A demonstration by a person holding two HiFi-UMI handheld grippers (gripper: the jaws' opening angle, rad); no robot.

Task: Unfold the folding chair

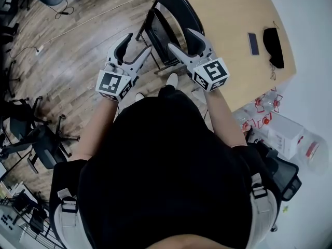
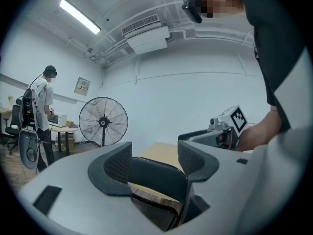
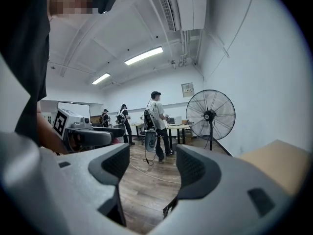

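Head view coverage is centred on the folding chair (image 1: 174, 12), which is seen folded and upright on the wooden floor (image 1: 78, 61), just beside the edge of the tan table (image 1: 233, 25) and directly ahead of both grippers. The left gripper (image 1: 139, 44) is held with its jaws spread wide, and in the left gripper view the chair's dark backrest (image 2: 156, 177) is framed between the pads (image 2: 119, 163) without being touched by either. The right gripper (image 1: 180, 38) is likewise held with its jaws spread and nothing pinched, only floor and a dark sliver of the chair's frame (image 3: 168, 210) being seen through the gap in the right gripper view.
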